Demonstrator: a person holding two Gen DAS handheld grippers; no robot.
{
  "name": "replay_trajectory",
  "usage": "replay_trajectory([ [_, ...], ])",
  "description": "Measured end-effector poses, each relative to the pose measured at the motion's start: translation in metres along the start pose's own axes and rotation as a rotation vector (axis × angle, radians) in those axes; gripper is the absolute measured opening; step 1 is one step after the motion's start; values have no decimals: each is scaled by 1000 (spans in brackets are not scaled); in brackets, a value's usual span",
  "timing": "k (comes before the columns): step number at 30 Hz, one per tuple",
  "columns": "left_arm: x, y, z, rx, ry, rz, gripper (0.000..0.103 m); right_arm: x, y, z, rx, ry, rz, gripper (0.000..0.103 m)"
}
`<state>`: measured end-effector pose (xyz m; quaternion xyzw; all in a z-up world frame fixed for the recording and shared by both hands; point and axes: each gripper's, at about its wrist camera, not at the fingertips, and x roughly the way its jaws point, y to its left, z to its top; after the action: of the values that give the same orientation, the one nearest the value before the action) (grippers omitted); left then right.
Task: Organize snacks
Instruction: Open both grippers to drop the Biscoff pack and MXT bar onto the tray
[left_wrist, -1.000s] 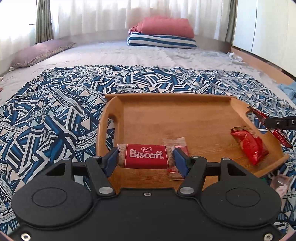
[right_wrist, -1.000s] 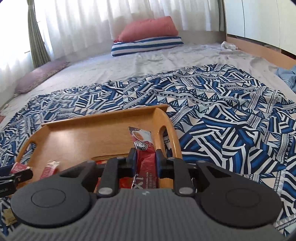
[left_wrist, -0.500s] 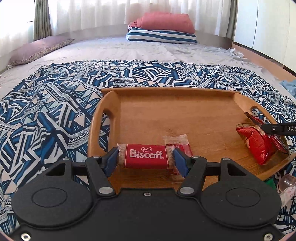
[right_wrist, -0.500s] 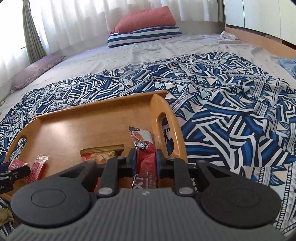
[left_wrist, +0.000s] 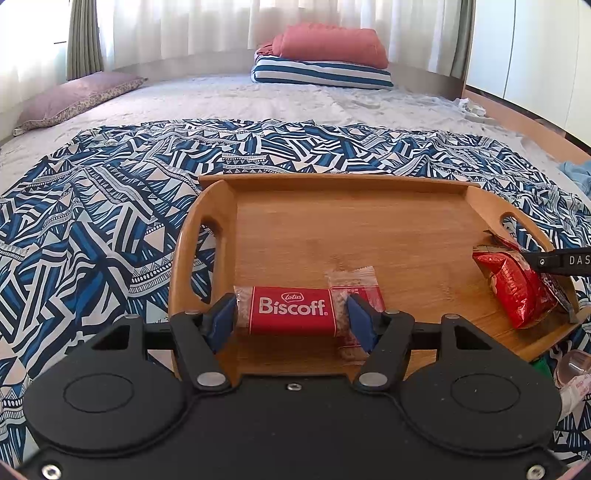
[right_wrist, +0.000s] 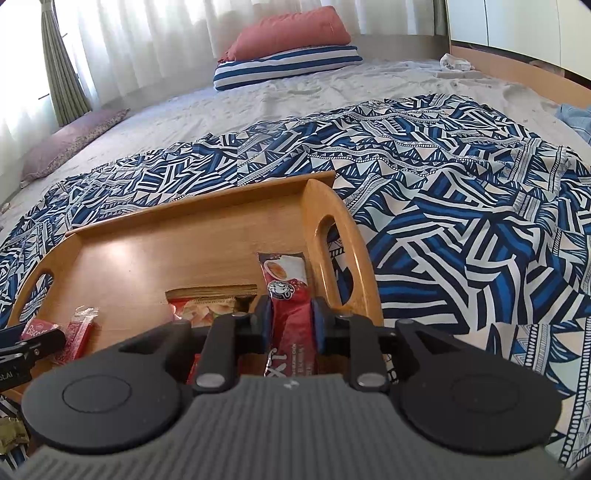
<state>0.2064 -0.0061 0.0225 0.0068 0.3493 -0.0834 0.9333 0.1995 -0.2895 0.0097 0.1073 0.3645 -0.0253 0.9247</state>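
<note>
Both grippers have edged forward over the wooden tray (left_wrist: 369, 229). Our left gripper (left_wrist: 291, 319) clamps one Biscoff packet (left_wrist: 291, 311); our right gripper (right_wrist: 291, 325) pinches one red stick sachet (right_wrist: 290, 306). We count two more snacks lying in the tray: a second biscuit packet (left_wrist: 356, 282) and a red pouch (left_wrist: 513, 288). Patterned blue blanket (left_wrist: 110, 206) on a bed, two stacked pillows (left_wrist: 325, 59) by curtains.

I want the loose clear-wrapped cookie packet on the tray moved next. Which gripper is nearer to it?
Left. The left gripper, holding the Biscoff packet, sits right beside the cookie packet. The right gripper is at the tray's opposite end.

smooth wood tray (left_wrist: 369, 236), glossy foil Biscoff pkt (left_wrist: 291, 311)
</note>
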Motion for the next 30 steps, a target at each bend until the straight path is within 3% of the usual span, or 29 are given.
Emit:
replay_trajectory([
  [3, -2, 0, 0, 0, 1, 0, 65, -1, 1, -1, -7, 1, 0, 36],
  [5, -3, -1, -1, 7, 0, 2, 67, -2, 2, -2, -15, -3, -4, 49],
  [6, -4, -2, -1, 10, -2, 3, 68, -3, 3, -2, -19, -6, -9, 49],
  [17, -31, 1, -1, 15, -57, 36, 89, -28, 4, -4, -46, -56, -1, 75],
  [22, -50, 4, -4, 5, -90, 34, 92, -45, 11, -9, -100, -85, 9, 89],
  [30, -79, -2, -17, 35, -139, 5, 95, -69, 22, -24, -165, -125, 36, 102],
])
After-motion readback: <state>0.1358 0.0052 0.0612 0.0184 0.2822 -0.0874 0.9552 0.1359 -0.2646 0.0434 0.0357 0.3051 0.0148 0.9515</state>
